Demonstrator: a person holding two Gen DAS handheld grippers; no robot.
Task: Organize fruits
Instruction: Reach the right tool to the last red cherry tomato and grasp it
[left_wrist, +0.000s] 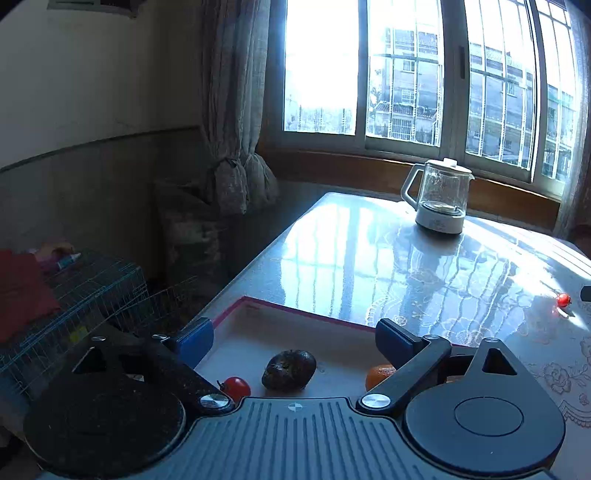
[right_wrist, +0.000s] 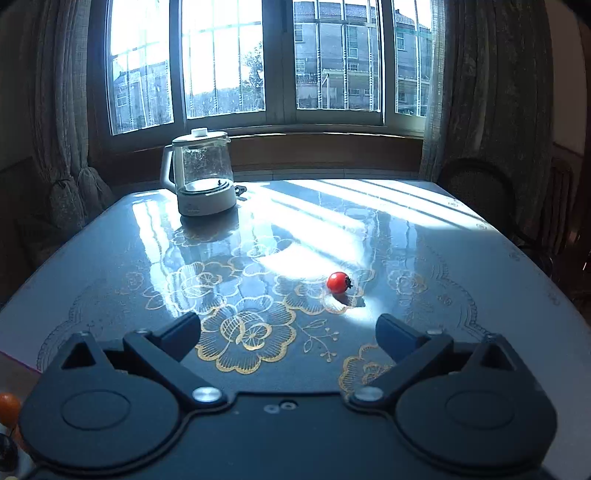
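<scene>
- The left gripper (left_wrist: 294, 341) hangs over a pink-edged tray (left_wrist: 295, 312) at the near left corner of the table (left_wrist: 332, 258), jaws spread wide with nothing between them.
- Three fruits lie in the tray below it: a small red tomato (left_wrist: 236, 387), a dark wrinkled fruit (left_wrist: 289, 370) just right of that, and an orange fruit (left_wrist: 378, 374) half covered by the gripper's right finger.
- The right gripper (right_wrist: 288, 334) is likewise released and empty, pointing across the flowered tabletop toward the window.
- One loose tomato (right_wrist: 339, 282) sits out on the table in a patch of sun, well apart from the tray. It lies ahead of the right gripper and a little to the right of its centre line, beyond the fingertips.
- The tomato is nearly round, so no long axis matters; its dark stem end faces right.
- The right hand looks clearly nearer to it. In the left wrist view the same tomato shows only far off at the right edge.
- A glass kettle (right_wrist: 203, 173) stands far back on the left, out of the way.
- The tray's near part is hidden under the left gripper's body, and glare washes out the table around the tomato, so any further small fruit there would be hard to spot.
</scene>
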